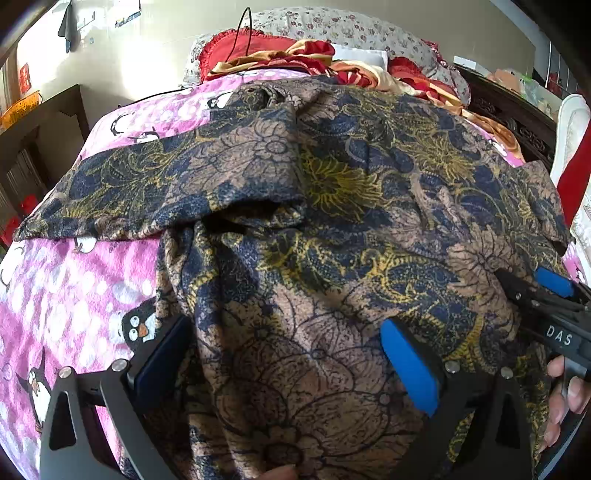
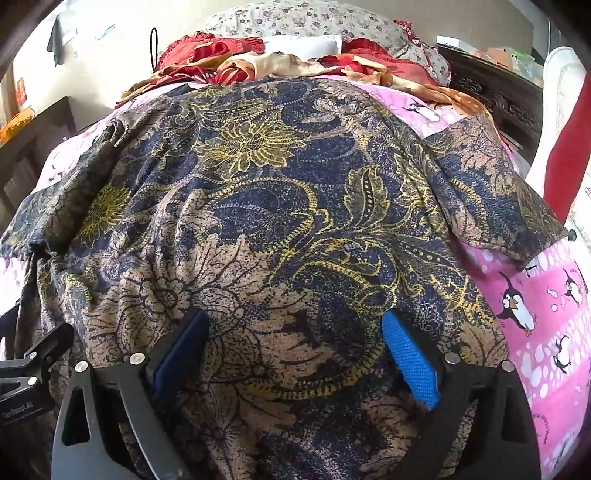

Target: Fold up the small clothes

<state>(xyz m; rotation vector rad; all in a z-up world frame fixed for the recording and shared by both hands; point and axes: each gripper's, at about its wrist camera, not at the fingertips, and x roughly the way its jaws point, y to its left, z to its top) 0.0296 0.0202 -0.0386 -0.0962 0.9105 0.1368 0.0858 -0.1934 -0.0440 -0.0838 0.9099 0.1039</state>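
Brown, navy and yellow floral batik garment (image 1: pixel 332 229) — spread flat, wrinkled, on pink penguin-print bedsheet (image 1: pixel 74 295). Left gripper (image 1: pixel 288 354): jaws wide apart, empty, poised over garment's near left part beside its edge. Right gripper (image 2: pixel 295 350): jaws wide apart, empty, over garment's near middle. Beyond — red and gold crumpled fabrics (image 2: pixel 229 62), floral pillow (image 2: pixel 314 18).

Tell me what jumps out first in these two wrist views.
A dark floral-print garment dominates both views, spread rumpled across the pink penguin blanket. Both grippers, left and right, hover over its near part with jaws wide open, gripping nothing. Red and gold bedding is heaped behind.
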